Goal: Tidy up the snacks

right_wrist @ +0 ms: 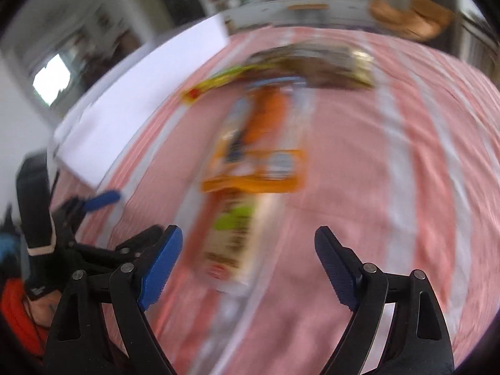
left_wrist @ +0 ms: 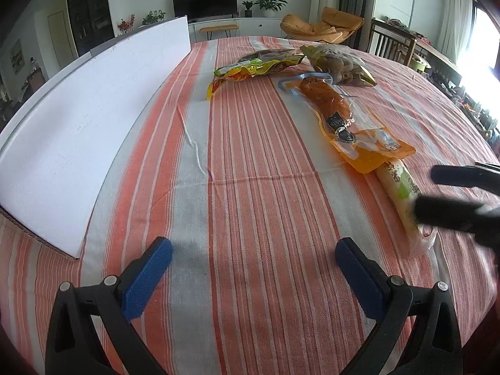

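Observation:
Several snack packs lie on the striped tablecloth (left_wrist: 250, 172): a yellow-green bag (left_wrist: 250, 68), a clear bag of nuts (left_wrist: 340, 65), an orange sausage pack (left_wrist: 343, 115) and a long white-green pack (left_wrist: 403, 197). My left gripper (left_wrist: 253, 250) is open and empty over the cloth, left of the packs. My right gripper (right_wrist: 248, 240) is open, its fingers on either side of the white-green pack (right_wrist: 234, 240) and above it; it also shows in the left wrist view (left_wrist: 450, 193). The right wrist view is blurred.
A white board box (left_wrist: 84, 118) lies along the table's left side. The left gripper (right_wrist: 103, 200) shows at the left of the right wrist view. Chairs, a TV and plants stand beyond the table.

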The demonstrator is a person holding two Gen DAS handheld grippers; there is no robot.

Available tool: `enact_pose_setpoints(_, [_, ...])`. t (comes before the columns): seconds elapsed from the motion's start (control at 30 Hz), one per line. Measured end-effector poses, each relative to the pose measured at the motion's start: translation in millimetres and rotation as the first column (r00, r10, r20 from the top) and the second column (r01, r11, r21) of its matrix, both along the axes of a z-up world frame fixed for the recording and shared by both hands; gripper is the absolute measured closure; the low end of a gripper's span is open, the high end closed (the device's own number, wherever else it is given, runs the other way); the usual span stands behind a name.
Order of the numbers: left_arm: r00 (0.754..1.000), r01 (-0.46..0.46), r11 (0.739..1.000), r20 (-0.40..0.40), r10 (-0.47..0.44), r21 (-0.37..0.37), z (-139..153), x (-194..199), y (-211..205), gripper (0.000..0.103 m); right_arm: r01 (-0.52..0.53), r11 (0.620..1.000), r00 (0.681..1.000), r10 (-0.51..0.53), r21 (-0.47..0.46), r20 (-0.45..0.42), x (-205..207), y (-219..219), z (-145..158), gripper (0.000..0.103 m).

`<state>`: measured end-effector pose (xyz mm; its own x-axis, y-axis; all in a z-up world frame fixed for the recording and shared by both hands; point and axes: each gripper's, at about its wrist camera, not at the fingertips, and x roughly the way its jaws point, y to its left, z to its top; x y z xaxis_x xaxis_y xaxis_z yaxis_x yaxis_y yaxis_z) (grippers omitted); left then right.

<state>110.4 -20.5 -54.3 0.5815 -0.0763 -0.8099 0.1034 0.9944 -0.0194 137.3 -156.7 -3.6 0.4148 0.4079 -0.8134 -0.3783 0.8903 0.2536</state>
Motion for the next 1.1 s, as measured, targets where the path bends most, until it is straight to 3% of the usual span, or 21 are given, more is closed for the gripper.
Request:
enact_pose_setpoints(0.07, [1.0,0.0,1.0,0.0,0.0,0.001,0,0,0,0.0,-0.031,0.997,0.999,0.03,-0.067,-0.015,5,19,-10,0.02])
enact_pose_setpoints(0.1, [1.0,0.0,1.0,0.0,0.0,0.001,0,0,0,0.0,-0.04,0.996,0.999,0.038,-0.086,-0.027,6,23,-14,0.029])
enact_pose_setpoints(0.13, [1.0,0.001,1.0,0.001,-0.001,0.001,0,-1,0,0.0,-0.046,0.991,0.999,0.047,-0.127,-0.002,2,27,-15,0.048])
enact_pose_setpoints(0.2, [1.0,0.001,1.0,0.002,-0.001,0.001,0,-1,0,0.0,-0.062,0.977,0.997,0.068,-0.204,0.023,-5,29,-14,0.064])
enact_pose_setpoints(0.33, [1.0,0.001,1.0,0.002,-0.001,0.001,0,-1,0,0.0,-0.042,0.978,0.999,0.046,-0.205,0.016,-21,4,-13,0.068])
enact_pose_setpoints(0.5, [1.0,0.001,1.0,0.002,-0.001,0.001,0,0,0,0.0,0.075,0.964,0.996,-0.06,-0.253,0.066,-19,-46,-13,0.067])
enact_pose_setpoints(0.6, [1.0,0.001,1.0,0.002,-0.001,0.001,0,-1,0,0.0,0.16,0.956,0.986,-0.142,-0.245,0.09,20,-76,-13,0.067])
enact_pose_setpoints(0.77, [1.0,0.002,1.0,0.002,-0.002,0.0,0,0,0,0.0,0.209,0.951,0.969,-0.169,-0.228,0.18,83,-94,-20,0.064])
enact_pose_setpoints(0.8, [1.0,0.002,1.0,0.002,-0.002,0.001,0,0,0,0.0,0.227,0.951,0.964,-0.19,-0.208,0.184,92,-100,-21,0.052])
enact_pose_setpoints(0.83, [1.0,0.002,1.0,0.002,-0.002,0.001,0,0,0,0.0,0.241,0.949,0.962,-0.207,-0.202,0.176,95,-101,-21,0.031])
enact_pose_setpoints(0.87, [1.0,0.002,1.0,0.002,-0.002,0.001,0,0,0,0.0,0.262,0.943,0.959,-0.231,-0.204,0.163,98,-105,-23,0.023])
enact_pose_setpoints(1.1, [1.0,0.002,1.0,0.003,-0.002,0.001,0,0,0,0.0,0.269,0.942,0.959,-0.241,-0.202,0.15,101,-102,-24,0.016])
